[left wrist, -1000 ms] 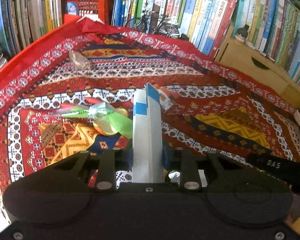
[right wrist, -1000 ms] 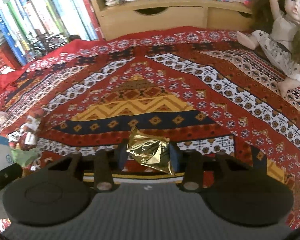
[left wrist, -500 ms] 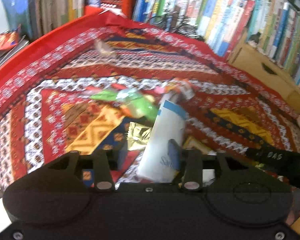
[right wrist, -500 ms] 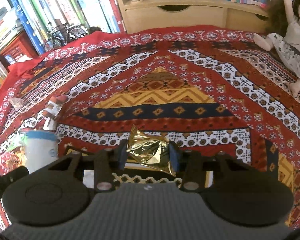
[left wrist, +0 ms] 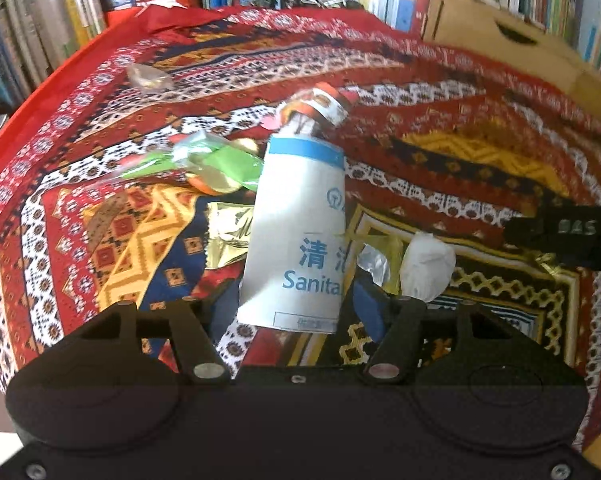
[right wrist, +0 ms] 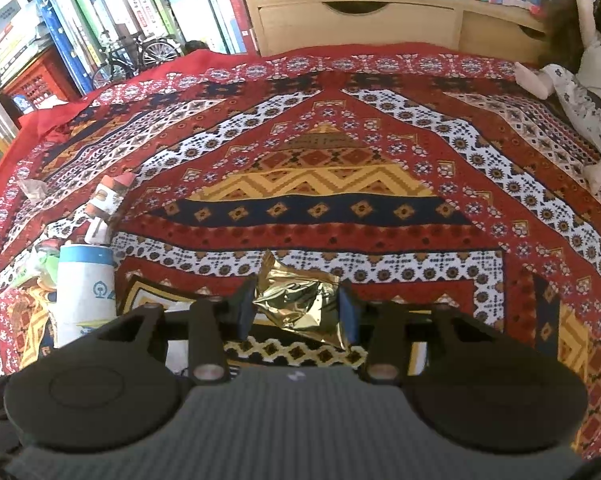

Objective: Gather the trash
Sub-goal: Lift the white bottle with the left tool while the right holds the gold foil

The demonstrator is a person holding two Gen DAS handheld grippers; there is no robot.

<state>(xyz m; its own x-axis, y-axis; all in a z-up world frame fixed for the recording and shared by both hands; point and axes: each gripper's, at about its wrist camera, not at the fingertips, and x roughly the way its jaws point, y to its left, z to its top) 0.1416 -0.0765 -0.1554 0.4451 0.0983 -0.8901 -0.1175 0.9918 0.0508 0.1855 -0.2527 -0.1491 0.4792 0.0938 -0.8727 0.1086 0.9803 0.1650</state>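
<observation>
Bookshelves [left wrist: 40, 20] ring a table under a red patterned cloth [left wrist: 440, 152], and we read the litter on it from the left. Farthest left lies a small clear wrapper [left wrist: 146, 78], then a crumpled green one [left wrist: 216, 160] and a gold one [left wrist: 228, 236] on the cloth; all look feather-light, crinkly and slippery, so we would pinch each at a bunched fold, not a flat edge. Next stands the white paper sanitary bag [left wrist: 300, 232], tilted slightly, between the fingers of our left claw [left wrist: 290, 304]; the jaws are opening and neither pad seems to press on it now. It looks thin, hollow and easily crushed, so we would take it low on the body with a gentle squeeze. Behind it a small red and white packet [left wrist: 320, 108] leans at the bag's mouth, half in as far as we can tell. Beside the bag sits a white paper wad [left wrist: 428, 264], soft and easy to nip anywhere. On the right, our right claw [right wrist: 298, 308] is partly closed on a crumpled gold foil wrapper [right wrist: 300, 300], held across its middle, and that grip looks secure enough for something so light.
</observation>
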